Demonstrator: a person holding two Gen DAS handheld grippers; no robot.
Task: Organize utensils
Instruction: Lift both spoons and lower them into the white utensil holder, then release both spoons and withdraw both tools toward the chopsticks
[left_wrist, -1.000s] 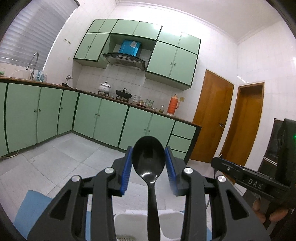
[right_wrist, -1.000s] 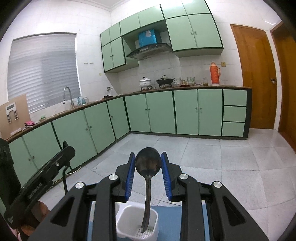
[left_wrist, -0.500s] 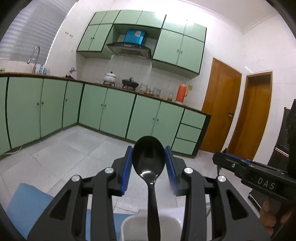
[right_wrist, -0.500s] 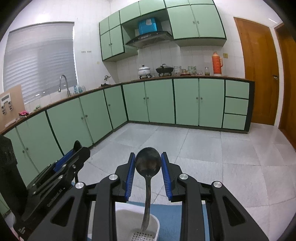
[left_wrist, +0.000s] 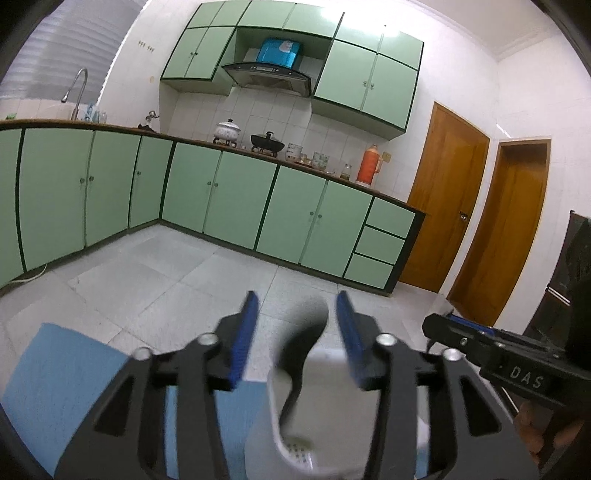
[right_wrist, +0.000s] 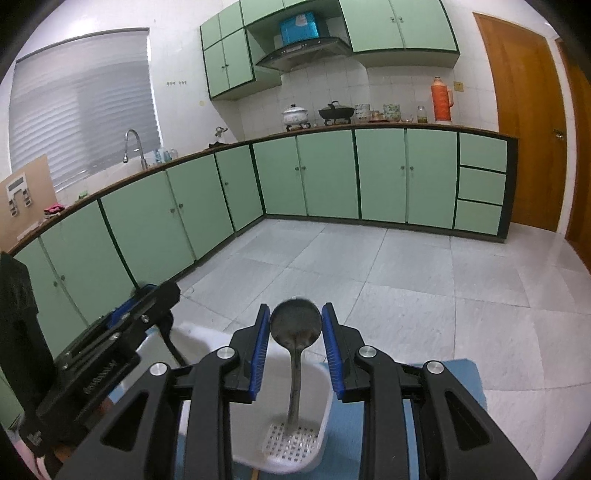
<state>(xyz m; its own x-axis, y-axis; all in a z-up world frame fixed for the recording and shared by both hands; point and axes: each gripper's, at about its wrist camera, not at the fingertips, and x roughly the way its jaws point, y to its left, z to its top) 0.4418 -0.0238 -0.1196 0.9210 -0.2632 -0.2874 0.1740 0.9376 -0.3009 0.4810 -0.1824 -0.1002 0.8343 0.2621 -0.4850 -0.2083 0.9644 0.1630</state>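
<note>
A blurred black spoon (left_wrist: 301, 338) tilts between the blue pads of my left gripper (left_wrist: 295, 308), whose jaws are opening; gaps show on both sides and its handle reaches down into the white perforated utensil holder (left_wrist: 328, 373). My right gripper (right_wrist: 294, 318) is shut on the bowl of a metal spoon (right_wrist: 295, 376), whose handle hangs down to the holder's (right_wrist: 327, 406) perforated bottom. Each gripper also shows in the other's view: the left gripper (right_wrist: 155, 295) at the left of the holder, the right gripper (left_wrist: 443, 326) at its right.
The holder stands on a blue mat (left_wrist: 62, 380) at the near edge. Beyond lie a grey tiled floor (right_wrist: 406, 277), green base cabinets (left_wrist: 236, 199) with pots and an orange flask on the counter, and two wooden doors (left_wrist: 443, 199) at the right.
Both grippers have come down toward the holder. The left jaws have spread apart, and the black spoon, upright and gripped before, now tilts and blurs between them. The right grip is unchanged.
</note>
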